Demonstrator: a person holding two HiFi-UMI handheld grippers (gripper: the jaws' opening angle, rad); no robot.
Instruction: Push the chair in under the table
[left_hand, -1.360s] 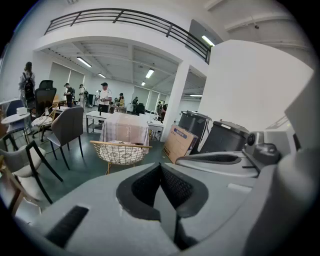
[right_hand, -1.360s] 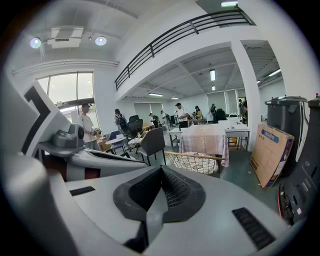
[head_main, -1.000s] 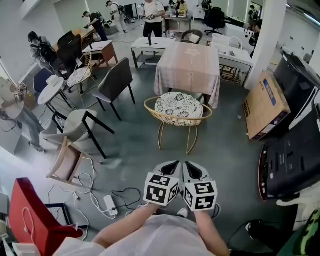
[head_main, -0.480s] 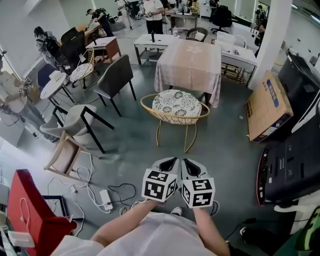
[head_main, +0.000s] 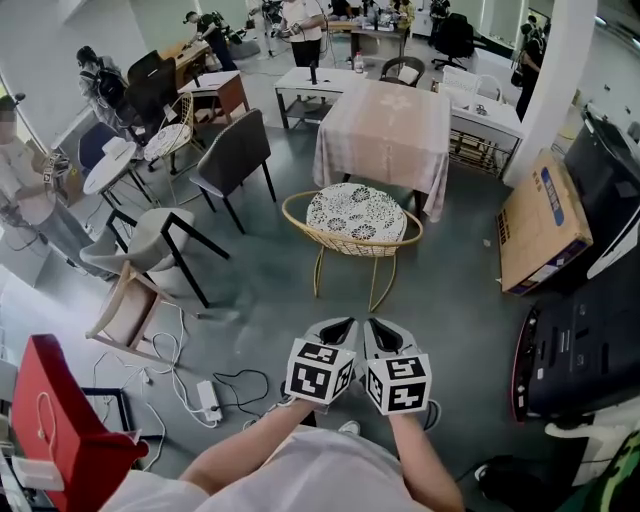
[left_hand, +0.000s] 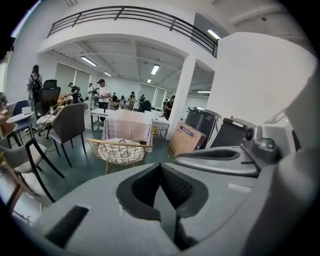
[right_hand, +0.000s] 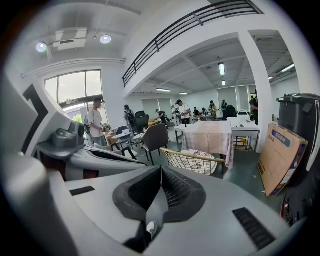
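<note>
The wire chair (head_main: 352, 222) stands just short of the cloth-draped desk (head_main: 383, 130), well apart from the left gripper (head_main: 343, 326) and right gripper (head_main: 378, 327). Both grippers are closed on nothing, side by side. The cloth hides most of the desk's legs.

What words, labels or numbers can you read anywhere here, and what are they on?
No text here is readable.
Cardboard box: blue printed label, too blurred to read.
Marker cubes: black-and-white square patterns only, no letters or numbers.
</note>
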